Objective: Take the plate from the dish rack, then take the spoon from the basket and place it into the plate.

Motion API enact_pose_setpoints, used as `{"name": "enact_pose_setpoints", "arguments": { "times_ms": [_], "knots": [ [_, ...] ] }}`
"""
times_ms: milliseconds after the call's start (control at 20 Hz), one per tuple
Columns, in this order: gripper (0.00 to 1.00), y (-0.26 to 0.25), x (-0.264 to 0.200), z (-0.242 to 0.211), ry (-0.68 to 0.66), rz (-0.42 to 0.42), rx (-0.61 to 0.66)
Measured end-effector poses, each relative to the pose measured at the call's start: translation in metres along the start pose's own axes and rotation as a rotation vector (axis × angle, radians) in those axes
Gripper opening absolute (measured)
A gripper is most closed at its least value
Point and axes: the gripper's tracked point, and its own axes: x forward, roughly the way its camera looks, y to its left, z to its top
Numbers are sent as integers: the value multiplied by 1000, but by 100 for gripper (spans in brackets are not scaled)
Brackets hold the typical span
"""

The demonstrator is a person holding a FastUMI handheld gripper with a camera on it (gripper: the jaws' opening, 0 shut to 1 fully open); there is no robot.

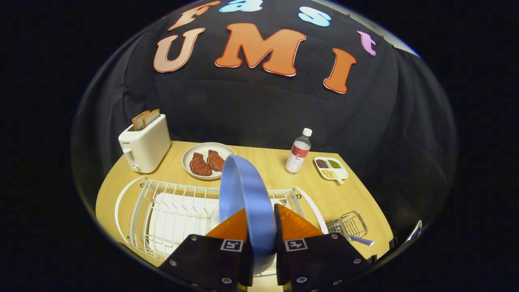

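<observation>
Gripper [261, 221] clenched on upright blue plate [245, 194], both fingers pressing its rim, above white dish rack [170, 211].

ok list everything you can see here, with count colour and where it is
plate: 1, blue, on edge between the fingers, above the dish rack
dish rack: 1, white wire, just ahead of the fingers on the table
table: 1, light wood, under everything
toaster: 1, white, beyond the rack's left end
bread slices: 2, brown, in the toaster slots
meat plate: 1, pale, two red-brown pieces on it, beyond the rack
bottle: 1, clear with white cap, right of the meat plate
divided dish: 1, white, right of the bottle
basket: 1, wire, right of the rack
spoon: 1, blue handle showing, in the basket
gripper: 1, fingers shut on the plate
</observation>
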Motion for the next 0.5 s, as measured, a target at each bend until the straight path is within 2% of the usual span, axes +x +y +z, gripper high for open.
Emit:
{"name": "enact_pose_setpoints", "arguments": {
  "times_ms": [200,500],
  "knots": [
    [23,-6,-31,4,-5,57,62],
    [23,-36,-96,-26,22,133,185]
  ]
}}
